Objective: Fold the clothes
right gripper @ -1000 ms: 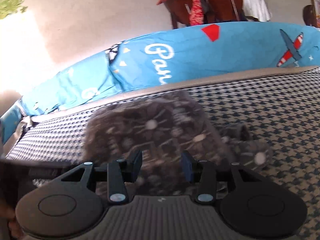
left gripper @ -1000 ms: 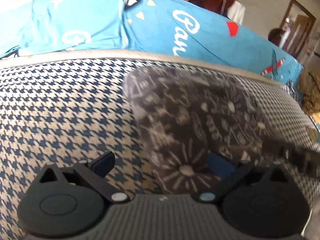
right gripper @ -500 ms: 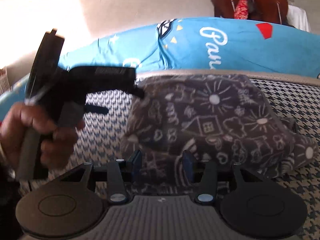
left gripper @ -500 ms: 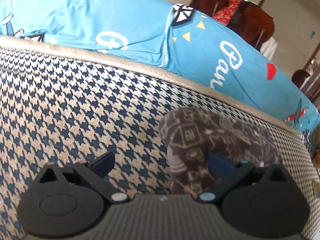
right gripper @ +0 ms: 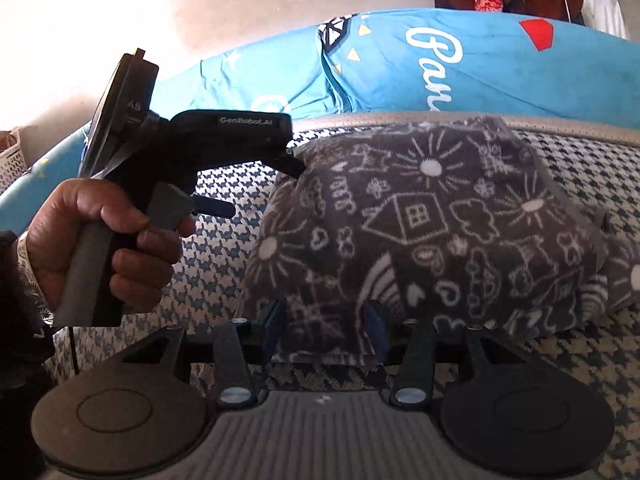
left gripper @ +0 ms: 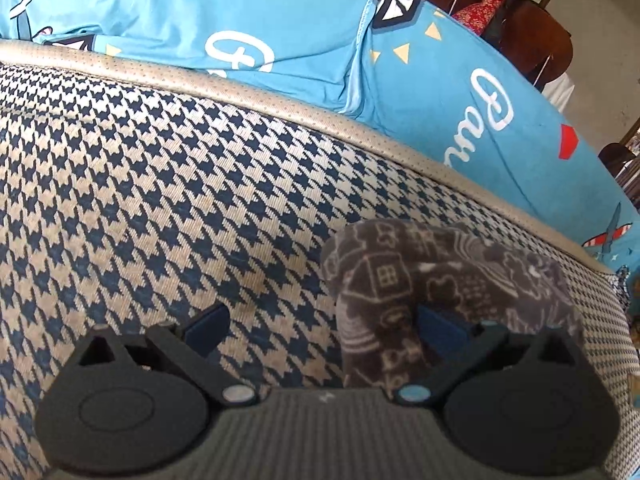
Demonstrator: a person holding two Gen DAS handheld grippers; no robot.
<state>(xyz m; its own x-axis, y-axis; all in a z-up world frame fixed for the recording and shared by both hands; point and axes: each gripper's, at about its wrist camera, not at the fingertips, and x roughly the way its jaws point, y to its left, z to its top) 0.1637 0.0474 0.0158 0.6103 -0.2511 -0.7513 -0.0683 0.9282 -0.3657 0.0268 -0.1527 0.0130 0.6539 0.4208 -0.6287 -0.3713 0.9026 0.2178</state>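
Left gripper (left gripper: 320, 320) splayed wide, one finger (left gripper: 436, 322) tucked into a roll of cloth; right gripper (right gripper: 324, 320) narrowed around the near hem, true bite or mere bracket impossible to tell. Spread on the houndstooth cushion (left gripper: 160, 200), before the turquoise printed sheet (left gripper: 440, 92): a grey doodle-print fleece garment (right gripper: 420, 220), bunched into a thick pad, lumpy toward its right end. Probably mid-fold. Keep the hem low, draw corners square, flatten bulges before creasing
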